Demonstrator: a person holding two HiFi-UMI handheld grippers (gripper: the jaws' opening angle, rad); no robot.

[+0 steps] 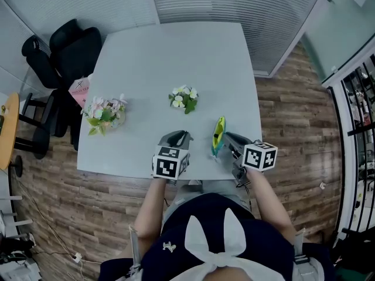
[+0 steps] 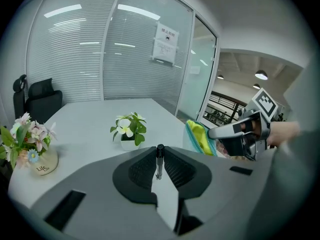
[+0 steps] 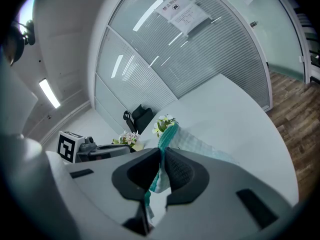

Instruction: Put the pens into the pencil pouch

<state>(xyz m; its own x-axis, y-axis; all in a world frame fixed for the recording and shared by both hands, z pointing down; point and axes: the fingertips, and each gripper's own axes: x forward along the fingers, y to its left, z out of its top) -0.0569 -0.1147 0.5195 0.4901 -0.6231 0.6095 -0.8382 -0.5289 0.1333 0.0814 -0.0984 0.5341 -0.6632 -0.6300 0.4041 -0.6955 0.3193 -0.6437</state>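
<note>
The surface (image 1: 176,57) is a pale grey, square-cornered top with a plain matt face, filling the upper middle of the head view. Its near edge runs across the middle of the frame.

A bouquet (image 1: 104,113) of pink and white flowers in a cream pot stands toward the surface's left edge, at the left of the frame. A small plant (image 1: 184,99) with white blossoms and green leaves in a white pot stands near the surface's middle, well apart from the bouquet.

A green pouch (image 1: 218,136) with yellow lining stands on edge over the lower right part of the surface. Whether its underside rests there cannot be told.
</note>
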